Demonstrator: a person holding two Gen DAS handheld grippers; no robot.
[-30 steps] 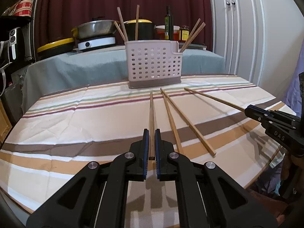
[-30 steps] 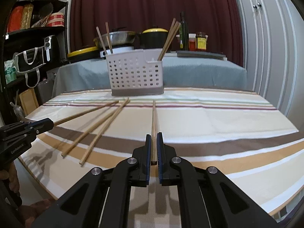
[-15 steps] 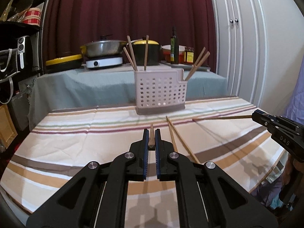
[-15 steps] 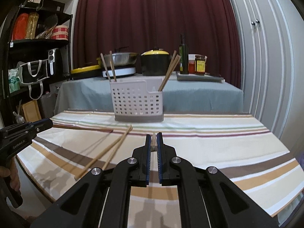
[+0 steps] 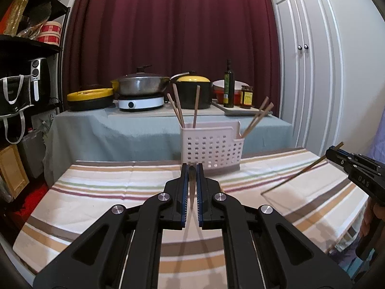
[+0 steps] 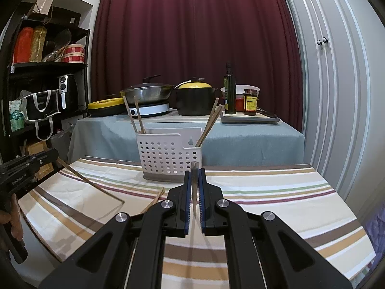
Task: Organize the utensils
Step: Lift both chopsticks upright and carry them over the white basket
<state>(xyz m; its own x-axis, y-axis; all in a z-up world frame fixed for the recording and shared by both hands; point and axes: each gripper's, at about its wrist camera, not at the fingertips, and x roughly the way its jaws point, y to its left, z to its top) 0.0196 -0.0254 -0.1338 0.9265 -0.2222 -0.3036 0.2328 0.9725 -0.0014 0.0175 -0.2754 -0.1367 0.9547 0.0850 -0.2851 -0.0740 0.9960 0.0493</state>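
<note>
Here each gripper is closed on a single wooden chopstick, and both sticks are lifted off the table and pointed toward the perforated white utensil caddy [image 5: 211, 148]. The left gripper [image 5: 191, 187] is seen with its blue-padded jaws nearly together around the left chopstick [image 5: 191, 180], which runs straight forward along the fingers, so that it is viewed almost end-on. The right gripper [image 6: 194, 190] is set the same way on the right chopstick [image 6: 194, 183]; in the left wrist view that stick is seen from the side, slanting down toward the cloth from the right gripper.

The caddy stands ahead of both grippers, at the far edge of the striped tablecloth [image 5: 108, 187], slightly right of the left gripper's line and slightly left of the right gripper's. Neither is clearly the nearer, as far as can be judged. Its opening faces up, so each stick's long axis would probably have to be tipped toward upright, tip down, before it could be lowered in. Several chopsticks are already leaning in the caddy's end sections. Two loose chopsticks [image 6: 154, 200] are left lying on the cloth between the grippers, partly hidden behind the right gripper's arm.

Beyond, a cloth-covered side table [image 6: 240, 139] carries pots, an induction cooker, bottles and jars, before a dark red curtain [image 5: 168, 36].
</note>
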